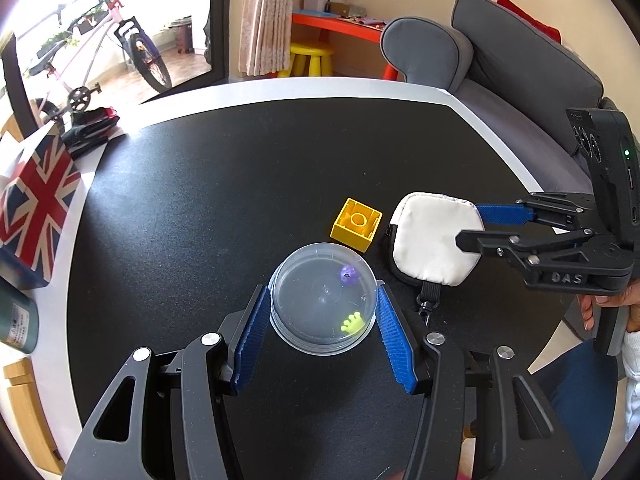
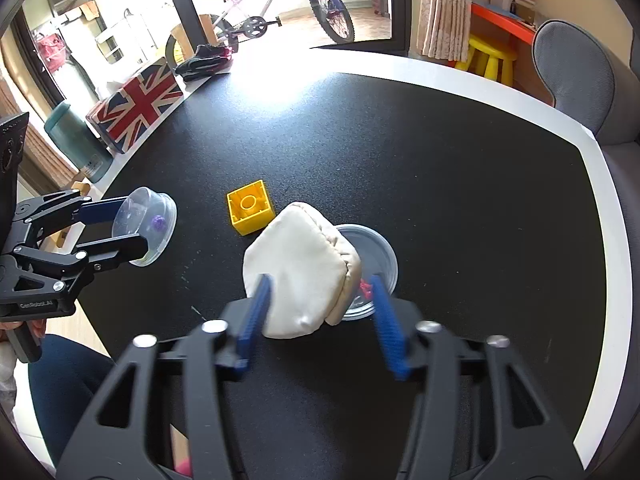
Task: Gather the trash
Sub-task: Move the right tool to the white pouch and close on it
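My left gripper (image 1: 322, 292) is shut on a clear plastic cup (image 1: 324, 300) and holds it off the black table (image 1: 240, 184). A small purple bit (image 1: 347, 274) and a yellow-green bit (image 1: 352, 322) lie inside the cup. In the right wrist view, the left gripper (image 2: 132, 226) and its cup (image 2: 146, 226) are at the left. My right gripper (image 2: 320, 280) straddles a white pouch (image 2: 298, 268). Its left pad touches the fabric, while a small gap shows at the right pad. Under the pouch lies a clear lid (image 2: 384, 256) with a red scrap (image 2: 365, 289). A yellow brick (image 1: 356, 224) sits nearby.
A Union Jack box (image 1: 36, 208) and a green bottle (image 2: 76, 144) stand at the table's left rim, with a dark glove (image 1: 88, 124) behind them. A grey sofa (image 1: 520, 60) runs along the right side. A person's hand (image 1: 608, 304) grips the right tool.
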`<state>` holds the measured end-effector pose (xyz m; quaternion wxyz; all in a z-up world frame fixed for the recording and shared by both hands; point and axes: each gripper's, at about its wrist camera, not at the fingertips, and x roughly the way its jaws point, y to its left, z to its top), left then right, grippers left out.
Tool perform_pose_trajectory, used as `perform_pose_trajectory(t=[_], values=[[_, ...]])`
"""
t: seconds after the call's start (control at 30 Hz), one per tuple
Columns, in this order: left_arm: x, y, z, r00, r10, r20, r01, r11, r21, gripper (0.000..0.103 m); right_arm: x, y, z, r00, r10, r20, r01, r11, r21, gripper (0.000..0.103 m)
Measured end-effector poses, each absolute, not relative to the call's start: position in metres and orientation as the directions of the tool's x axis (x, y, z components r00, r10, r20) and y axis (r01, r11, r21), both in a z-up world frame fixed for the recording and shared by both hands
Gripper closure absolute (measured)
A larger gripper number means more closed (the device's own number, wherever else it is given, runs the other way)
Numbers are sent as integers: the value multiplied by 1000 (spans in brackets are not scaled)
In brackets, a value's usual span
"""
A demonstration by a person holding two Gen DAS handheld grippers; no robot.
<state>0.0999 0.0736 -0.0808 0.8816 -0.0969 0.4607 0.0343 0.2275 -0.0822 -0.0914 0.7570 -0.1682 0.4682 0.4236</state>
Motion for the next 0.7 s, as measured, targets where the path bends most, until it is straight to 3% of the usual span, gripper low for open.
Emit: perform_pose_trajectory(t=[0.07, 0.17, 0.7], values=[[100, 73, -82, 572, -32, -820, -148, 979, -141, 50, 227, -82, -92, 204, 482, -852, -800, 584, 139, 77], [100, 72, -82, 573, -34, -819, -147, 979, -144, 50, 228, -84, -91, 208, 487, -848, -795, 589, 143, 83], [75, 46, -54, 606, -45, -794, -116, 983, -144, 50, 191, -118, -42, 251, 550, -797, -810, 570, 138, 90]])
